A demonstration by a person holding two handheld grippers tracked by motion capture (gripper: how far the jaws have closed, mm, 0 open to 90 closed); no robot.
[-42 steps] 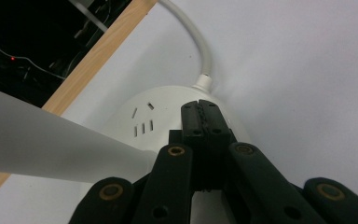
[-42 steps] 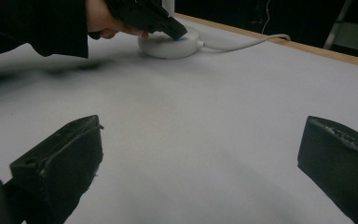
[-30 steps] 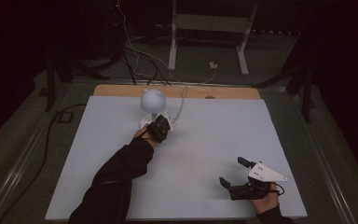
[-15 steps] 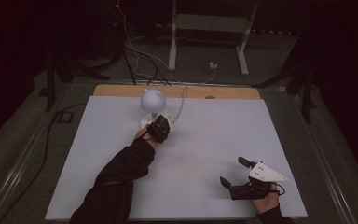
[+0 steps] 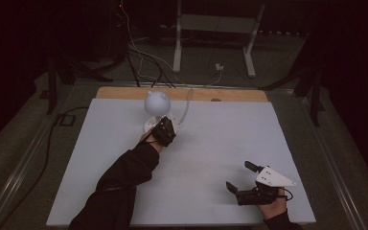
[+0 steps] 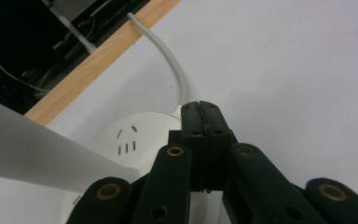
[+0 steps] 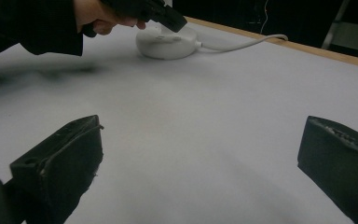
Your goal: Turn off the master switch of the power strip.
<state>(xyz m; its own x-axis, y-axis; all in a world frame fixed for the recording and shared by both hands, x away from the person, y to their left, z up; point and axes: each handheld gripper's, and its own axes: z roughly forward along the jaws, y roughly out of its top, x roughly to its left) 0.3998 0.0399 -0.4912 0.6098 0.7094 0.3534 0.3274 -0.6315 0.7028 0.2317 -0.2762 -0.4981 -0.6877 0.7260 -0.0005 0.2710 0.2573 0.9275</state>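
Round white socket base [image 5: 159,125] on pale tabletop [image 5: 220,143] — left gripper [image 6: 200,113] jaws pressed together above it, right gripper [image 5: 242,178] jaws spread

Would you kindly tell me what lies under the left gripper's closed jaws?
Under the left gripper sits a round white power socket with slot holes; its near part is hidden by the gripper.

Your socket [image 5: 154,125] is a round, white, low puck lying flat on the white table top, near the far wooden edge and left of centre. Its top face [image 6: 135,140] shows small slot holes. A white cord [image 6: 170,65] leaves its side, curves, and runs off over the wooden edge. A white globe [image 5: 157,102] stands above the socket on its far side, with its lower part hidden from you.
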